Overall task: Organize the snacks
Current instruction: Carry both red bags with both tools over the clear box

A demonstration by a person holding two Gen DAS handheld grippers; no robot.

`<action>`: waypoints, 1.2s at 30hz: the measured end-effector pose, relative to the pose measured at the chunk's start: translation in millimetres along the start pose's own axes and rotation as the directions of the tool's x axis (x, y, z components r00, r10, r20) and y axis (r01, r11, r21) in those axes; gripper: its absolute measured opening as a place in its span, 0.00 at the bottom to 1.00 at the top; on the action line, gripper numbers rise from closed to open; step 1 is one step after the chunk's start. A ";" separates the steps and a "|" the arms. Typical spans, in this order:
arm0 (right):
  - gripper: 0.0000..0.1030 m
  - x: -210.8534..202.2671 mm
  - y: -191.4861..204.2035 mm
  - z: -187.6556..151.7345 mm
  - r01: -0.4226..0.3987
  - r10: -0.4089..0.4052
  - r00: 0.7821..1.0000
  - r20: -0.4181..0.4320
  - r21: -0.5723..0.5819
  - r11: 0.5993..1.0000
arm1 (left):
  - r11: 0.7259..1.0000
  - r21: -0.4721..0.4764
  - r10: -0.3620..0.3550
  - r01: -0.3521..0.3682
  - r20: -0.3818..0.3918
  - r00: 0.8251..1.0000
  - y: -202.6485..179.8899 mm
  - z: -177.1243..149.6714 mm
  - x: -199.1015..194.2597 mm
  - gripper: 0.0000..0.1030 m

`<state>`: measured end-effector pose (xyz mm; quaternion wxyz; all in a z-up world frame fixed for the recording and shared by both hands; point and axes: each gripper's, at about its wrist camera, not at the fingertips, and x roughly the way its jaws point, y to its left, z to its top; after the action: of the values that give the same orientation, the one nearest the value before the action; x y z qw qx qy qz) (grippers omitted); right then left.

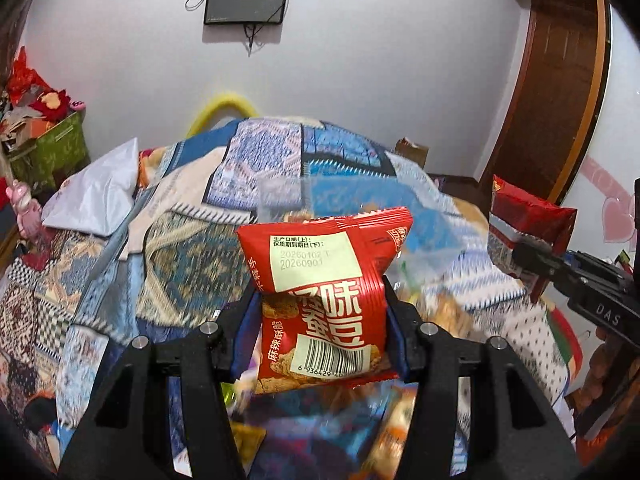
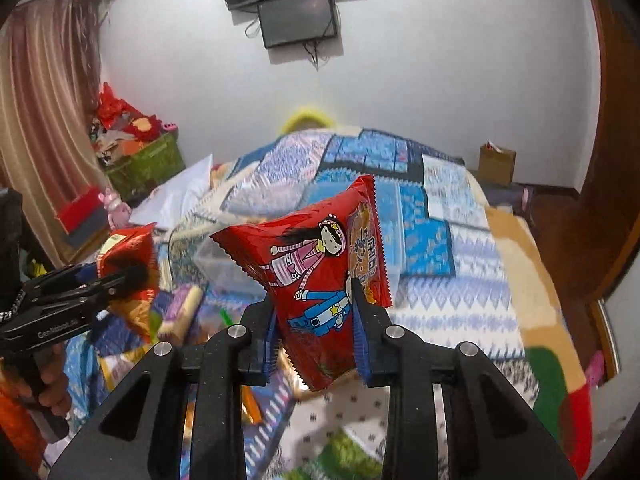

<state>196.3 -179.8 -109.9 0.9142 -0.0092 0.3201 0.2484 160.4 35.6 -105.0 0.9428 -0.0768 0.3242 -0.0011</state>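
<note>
My left gripper (image 1: pixel 320 312) is shut on a red snack packet with a barcode and white date label (image 1: pixel 324 292), held upright above the bed. My right gripper (image 2: pixel 316 320) is shut on a red snack packet printed with cartoon figures (image 2: pixel 316 264), also lifted off the bed. In the left wrist view the right gripper (image 1: pixel 532 256) shows at the right edge with its red packet (image 1: pixel 528 216). In the right wrist view the left gripper (image 2: pixel 124 276) shows at the left with its red packet (image 2: pixel 128 252). A clear plastic box (image 2: pixel 216 256) sits on the bed behind the packets.
Several loose snacks (image 2: pixel 180 312) lie blurred on the patchwork quilt (image 2: pixel 432 240) below the grippers. A white pillow (image 1: pixel 96 188) lies at the left. A green box of toys (image 2: pixel 144 164) stands by the curtain. A cardboard box (image 2: pixel 496 164) and wooden door (image 1: pixel 560 92) are at the right.
</note>
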 end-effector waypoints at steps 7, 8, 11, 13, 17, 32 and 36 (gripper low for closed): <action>0.26 16.3 -7.7 28.0 -0.005 0.005 0.999 0.037 -0.009 1.000 | 1.000 0.008 -0.012 0.012 0.021 1.000 -9.3 33.3 28.9 0.52; 0.26 18.7 -8.8 30.7 -0.006 0.007 0.999 0.038 -0.008 1.000 | 1.000 0.010 -0.013 0.013 0.021 1.000 -11.2 37.5 34.6 0.52; 0.27 32.2 -13.8 41.5 -0.011 0.011 0.999 0.037 -0.009 1.000 | 1.000 0.018 -0.010 0.009 0.018 1.000 -15.2 48.5 50.9 0.52; 0.26 39.0 -16.2 46.2 -0.016 0.016 0.999 0.032 -0.013 1.000 | 1.000 0.022 -0.011 0.011 0.012 1.000 -17.5 54.1 63.0 0.52; 0.27 59.3 -21.0 53.1 -0.020 0.020 1.000 0.008 -0.025 0.999 | 1.000 0.021 -0.014 0.014 -0.012 1.000 -19.3 61.7 89.5 0.52; 0.27 125.4 -34.4 41.6 -0.041 0.036 0.987 -0.155 -0.023 0.999 | 0.999 0.038 -0.001 0.007 -0.159 0.987 -25.1 52.6 171.5 0.52; 0.27 135.8 -39.0 37.4 -0.037 0.034 0.981 -0.191 -0.014 0.999 | 1.000 0.031 0.002 0.005 -0.202 0.979 -24.8 48.7 182.1 0.52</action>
<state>327.1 -146.5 -165.8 0.8746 -0.0354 0.4042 0.2654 335.2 8.7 -174.8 0.9060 -0.0618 0.4184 -0.0147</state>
